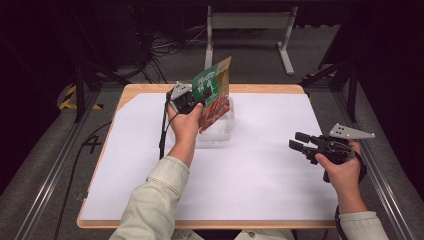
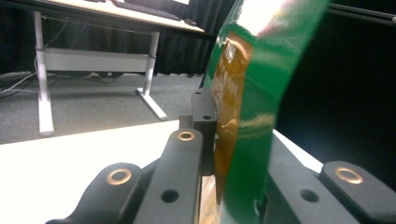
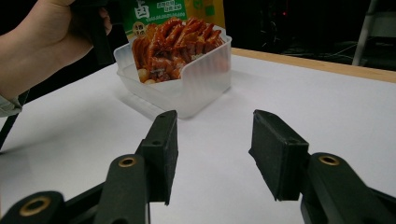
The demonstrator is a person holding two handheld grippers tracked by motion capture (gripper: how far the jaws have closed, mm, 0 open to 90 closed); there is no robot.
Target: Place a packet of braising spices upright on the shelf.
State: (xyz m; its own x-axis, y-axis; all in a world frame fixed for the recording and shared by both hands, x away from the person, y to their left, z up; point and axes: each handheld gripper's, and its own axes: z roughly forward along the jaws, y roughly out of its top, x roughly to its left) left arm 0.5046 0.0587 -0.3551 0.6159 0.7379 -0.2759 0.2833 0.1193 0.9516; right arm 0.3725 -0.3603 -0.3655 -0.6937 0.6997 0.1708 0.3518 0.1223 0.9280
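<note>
High view: at upper centre, the left claw (image 1: 200,100) clenched a green food packet (image 1: 212,92), its lower end inside a clear tub (image 1: 220,131) on the white surface (image 1: 260,165).

Right gripper view: the right claw (image 3: 212,144) stood released, empty, low in frame.

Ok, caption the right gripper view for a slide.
Open right tongs face a clear tub holding a food packet gripped by the left hand.

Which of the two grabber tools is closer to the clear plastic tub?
The left. The left gripper is clamped on the green food packet, whose lower end sits in the clear plastic tub. The right gripper hangs open, empty, well off to the tub's right, over the white table.
</note>
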